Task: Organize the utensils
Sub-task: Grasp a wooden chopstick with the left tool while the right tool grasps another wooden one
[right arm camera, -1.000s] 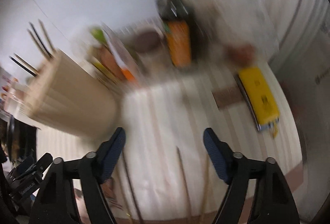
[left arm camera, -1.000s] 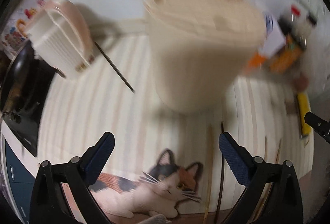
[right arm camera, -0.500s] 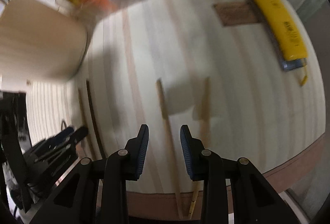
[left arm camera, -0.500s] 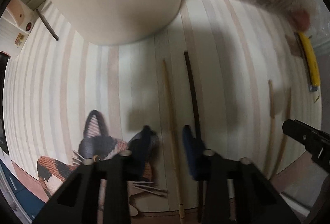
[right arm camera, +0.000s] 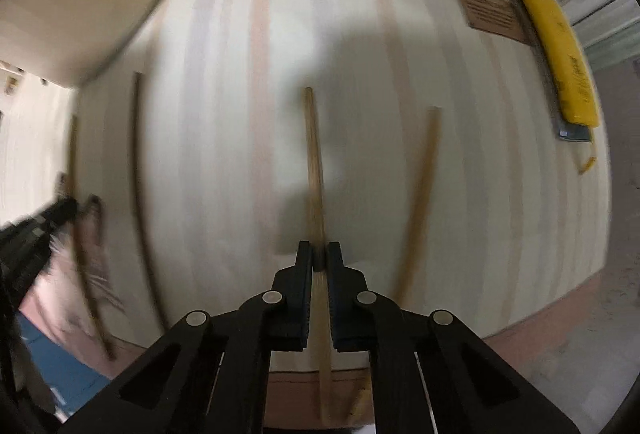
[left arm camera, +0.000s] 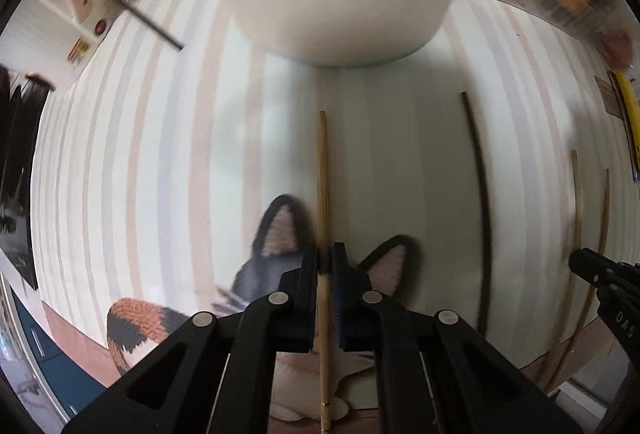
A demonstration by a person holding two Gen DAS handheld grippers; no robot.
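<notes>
The left black two-finger gripper (left arm camera: pixel 325 266) points forward and down, its blue-padded fingers pinched onto a pale bamboo chopstick (left arm camera: pixel 323 194). The right black two-finger gripper (right arm camera: pixel 319 258) is likewise clamped, apparently onto a light wooden chopstick (right arm camera: pixel 314 162), though blur softens the contact.

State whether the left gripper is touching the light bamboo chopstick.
Touching. The left wrist view shows the left gripper with its jaws closed on the light bamboo chopstick, no gap showing on either side.
</notes>
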